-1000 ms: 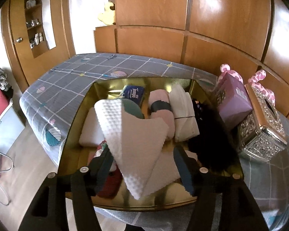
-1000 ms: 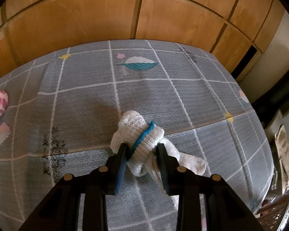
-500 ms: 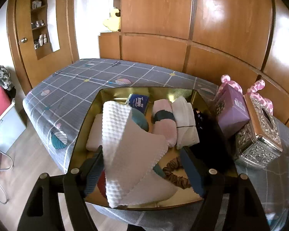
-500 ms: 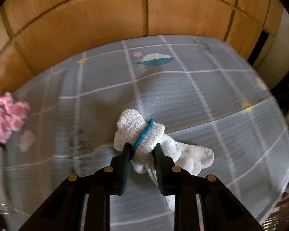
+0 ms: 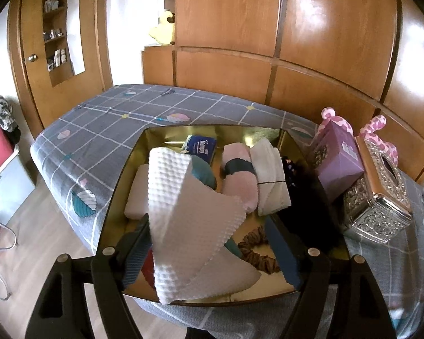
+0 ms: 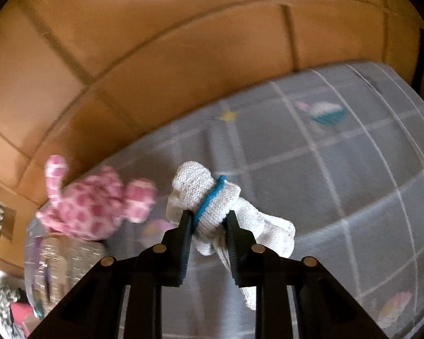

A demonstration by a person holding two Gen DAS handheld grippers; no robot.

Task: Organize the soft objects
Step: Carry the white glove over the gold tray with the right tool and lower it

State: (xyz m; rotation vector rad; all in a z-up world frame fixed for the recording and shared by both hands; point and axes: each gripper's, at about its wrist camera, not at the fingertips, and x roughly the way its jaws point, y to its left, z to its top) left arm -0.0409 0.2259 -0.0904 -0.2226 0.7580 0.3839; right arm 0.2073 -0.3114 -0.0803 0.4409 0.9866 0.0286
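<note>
A gold tray (image 5: 257, 135) on the grey checked bedspread holds several soft things. A white waffle cloth (image 5: 183, 212) is draped over them, beside a pink roll with a dark band (image 5: 237, 180) and a folded white cloth (image 5: 271, 180). My left gripper (image 5: 206, 223) hovers open over the tray's near end. The waffle cloth lies loose between its fingers, and the right finger stands well apart from it. My right gripper (image 6: 208, 216) is shut on a white sock bundle (image 6: 209, 200) tied with a blue band, held in the air above the bedspread (image 6: 325, 183).
Right of the tray stand a purple box (image 5: 336, 158) and a silver tissue box (image 5: 378, 195) with a pink spotted plush (image 6: 93, 203) on top. A blue tissue pack (image 5: 200, 147), a brown scrunchie (image 5: 257, 251) and a black item (image 5: 305, 206) lie in the tray. Wooden panels back the bed.
The right gripper closed tighter on the sock bundle, lifted it off the bedspread and swung left, bringing the pink plush into view. The left gripper's jaws widened around the waffle cloth.
</note>
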